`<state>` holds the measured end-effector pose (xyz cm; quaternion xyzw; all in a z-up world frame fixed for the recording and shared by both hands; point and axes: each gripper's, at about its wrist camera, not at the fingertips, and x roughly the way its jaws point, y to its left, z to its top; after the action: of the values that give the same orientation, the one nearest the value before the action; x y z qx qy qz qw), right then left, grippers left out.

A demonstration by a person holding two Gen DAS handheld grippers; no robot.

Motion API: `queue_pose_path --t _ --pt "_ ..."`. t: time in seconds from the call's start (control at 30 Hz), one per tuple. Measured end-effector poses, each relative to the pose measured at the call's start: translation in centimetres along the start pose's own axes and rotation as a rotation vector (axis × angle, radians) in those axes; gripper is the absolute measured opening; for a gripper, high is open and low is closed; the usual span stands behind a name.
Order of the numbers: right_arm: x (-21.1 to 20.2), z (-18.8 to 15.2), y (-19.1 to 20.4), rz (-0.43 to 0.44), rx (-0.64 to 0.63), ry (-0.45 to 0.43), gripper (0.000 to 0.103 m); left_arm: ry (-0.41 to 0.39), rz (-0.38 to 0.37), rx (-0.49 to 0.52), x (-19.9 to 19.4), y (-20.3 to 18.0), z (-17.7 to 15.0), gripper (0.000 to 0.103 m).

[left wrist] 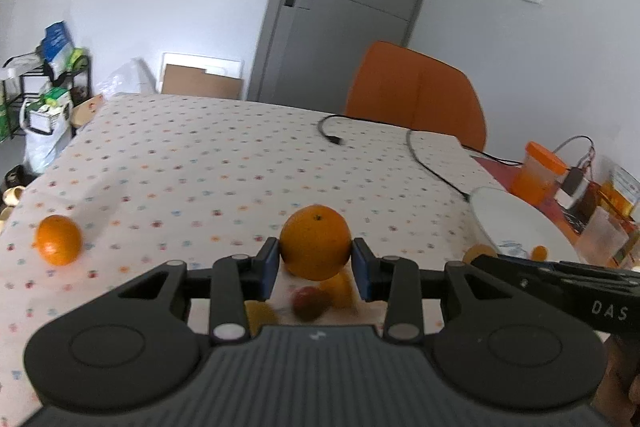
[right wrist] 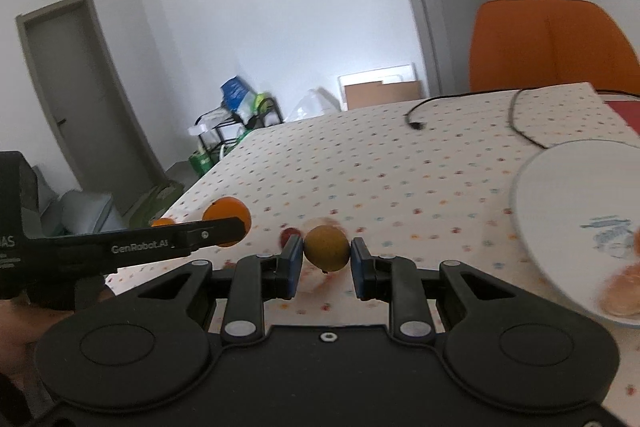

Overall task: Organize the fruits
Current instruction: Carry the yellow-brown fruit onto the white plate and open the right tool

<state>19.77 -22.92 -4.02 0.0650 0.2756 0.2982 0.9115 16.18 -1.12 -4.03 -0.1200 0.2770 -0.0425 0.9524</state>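
Left wrist view: my left gripper has its blue pads clamped on a large orange, one pad on each side, fruit lifted clear of the dotted tablecloth; under the jaws, blurred, a red fruit and two yellowish pieces I can't identify; a second orange sits on the cloth near the table's left edge, well apart from the held one; white plate at the right edge of the table, small orange fruit on its near side; right gripper body crosses the lower right corner of the view, just in front of the plate; black cable runs across the far right part of the cloth; orange chair behind the far edge; orange-lidded container off the cloth to the right.

Right wrist view: my right gripper is pinched narrow on a small yellow-brown fruit, pads touching both sides, held above the cloth; left gripper's arm reaches in from the left with the large orange at its tip; small red fruit on the cloth just left of my jaws; plate at the right edge, motion-blurred, blue print on it, orange smear of fruit on its near rim; cable near the far edge.
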Motion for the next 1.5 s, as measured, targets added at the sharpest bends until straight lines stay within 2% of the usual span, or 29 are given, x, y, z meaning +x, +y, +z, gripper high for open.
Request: queue_pose_path --t 0.73,1.23,1.3,1.5 --pt "-5.7 -1.2 -7.2 -0.129 0.106 -0.081 0.024 0.024 -0.106 0.119 2.5 -8.7 -0.2 0.037" --pt "-6.4 -2.3 -11.4 -0.19 0.183 -0.093 0.024 0.061 -0.152 0.175 5.2 -12.6 -0.3 0.037" --pt "-6.3 -2.3 -11.6 -0.186 0.188 -0.089 0.029 0.065 -0.16 0.183 5.5 -13.1 -0.3 0.037" --pt "-7.2 -2.6 -12.5 -0.205 0.211 -0.108 0.029 0.076 -0.187 0.207 6.2 -14.8 -0.5 0.037"
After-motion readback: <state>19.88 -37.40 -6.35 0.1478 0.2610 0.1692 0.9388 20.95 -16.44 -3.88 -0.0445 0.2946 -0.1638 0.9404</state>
